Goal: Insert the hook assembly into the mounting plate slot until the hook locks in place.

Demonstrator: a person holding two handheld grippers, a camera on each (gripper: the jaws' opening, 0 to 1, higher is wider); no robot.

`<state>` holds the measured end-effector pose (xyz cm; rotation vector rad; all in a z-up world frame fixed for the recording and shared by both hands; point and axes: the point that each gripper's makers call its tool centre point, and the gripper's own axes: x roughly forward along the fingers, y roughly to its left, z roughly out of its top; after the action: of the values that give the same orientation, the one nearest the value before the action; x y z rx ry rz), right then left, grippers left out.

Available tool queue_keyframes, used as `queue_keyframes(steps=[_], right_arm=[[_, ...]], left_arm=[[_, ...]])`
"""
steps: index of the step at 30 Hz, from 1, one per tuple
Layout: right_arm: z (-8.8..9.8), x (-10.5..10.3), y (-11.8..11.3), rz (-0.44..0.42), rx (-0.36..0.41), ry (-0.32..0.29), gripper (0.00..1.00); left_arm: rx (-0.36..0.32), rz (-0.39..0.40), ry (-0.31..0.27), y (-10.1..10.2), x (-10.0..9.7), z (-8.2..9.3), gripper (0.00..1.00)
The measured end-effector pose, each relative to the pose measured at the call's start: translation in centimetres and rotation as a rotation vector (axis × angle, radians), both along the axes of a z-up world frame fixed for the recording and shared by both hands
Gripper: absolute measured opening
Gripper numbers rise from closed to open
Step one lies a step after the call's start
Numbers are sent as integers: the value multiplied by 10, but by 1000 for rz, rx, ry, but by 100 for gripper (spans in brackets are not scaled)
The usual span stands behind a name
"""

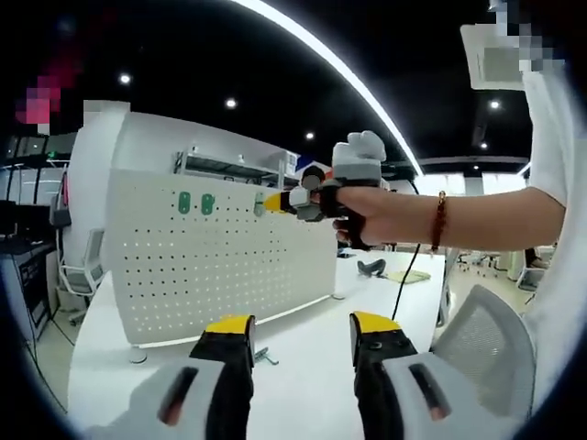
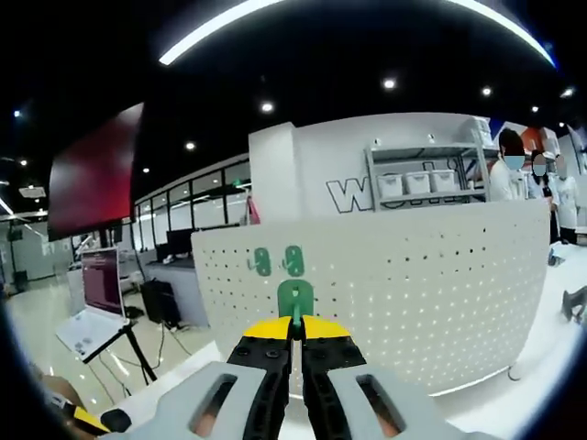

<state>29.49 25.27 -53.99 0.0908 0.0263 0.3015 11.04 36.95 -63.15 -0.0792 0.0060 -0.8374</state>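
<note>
So the right tongs [image 2: 295,332] are pinched down tight on a little green hook [image 2: 295,300], gripping it by its bottom edge so the body stands up just in front of the white pegboard [image 2: 413,275] that serves as the mounting plate. Two more green hooks [image 2: 278,261] already sit side by side on the board just above it. Looking from the left side, you can see the person's hand [image 1: 353,206] holding the right tongs up against the board's top right area, near those same two hooks [image 1: 195,203]. The left tongs [image 1: 303,335] hang wide apart over the white bench [image 1: 303,385], holding nothing. The hook looks like a light, stiff plastic piece, so weight isn't the issue; it's more that it's small and smooth and could twist in the grip if pushed off-axis. Gripping low like that seems smart, since it leaves the back tabs free to go in. I can't tell whether it's touching the board yet or just close. There's also a small metal-looking part [image 1: 264,356] lying on the bench by the board's base.
</note>
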Motion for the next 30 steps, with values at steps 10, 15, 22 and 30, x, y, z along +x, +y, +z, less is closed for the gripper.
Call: queue_keyframes(steps=[10, 15, 22, 30], right_arm=[[2, 18, 5, -24, -4, -4, 1], [7, 27, 4, -43, -15, -14, 1], [14, 43, 2, -54, -29, -24, 1], [14, 55, 0, -69, -29, -22, 1]], left_arm=[[16, -6, -4, 5, 6, 0, 51], [25, 1, -8, 7, 8, -1, 57], [10, 17, 7, 10, 11, -5, 58], [13, 18, 21, 11, 13, -9, 61]])
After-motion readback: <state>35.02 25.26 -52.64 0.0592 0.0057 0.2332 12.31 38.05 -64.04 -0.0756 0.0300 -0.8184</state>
